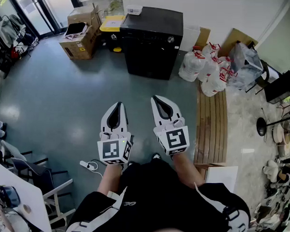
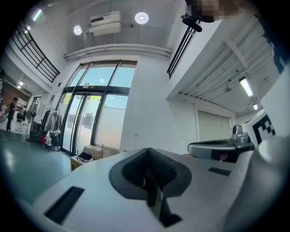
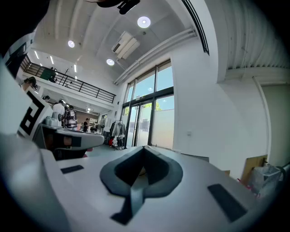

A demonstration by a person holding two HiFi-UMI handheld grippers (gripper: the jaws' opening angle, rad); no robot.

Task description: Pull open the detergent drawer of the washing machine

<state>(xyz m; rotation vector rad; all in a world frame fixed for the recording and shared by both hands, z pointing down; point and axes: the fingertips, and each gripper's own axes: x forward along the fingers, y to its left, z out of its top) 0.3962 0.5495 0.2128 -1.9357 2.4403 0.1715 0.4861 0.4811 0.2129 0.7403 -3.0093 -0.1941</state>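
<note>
two tongs, one black washing machine, one wooden bench, one yellow-lidded crate

Matt washing machine, glossy floor, wooden bench.

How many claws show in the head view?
2. The left claw is over the floor left of centre; the right claw is beside it, nearer the wooden bench. Both are shut, empty, well short of the black washing machine.
</note>
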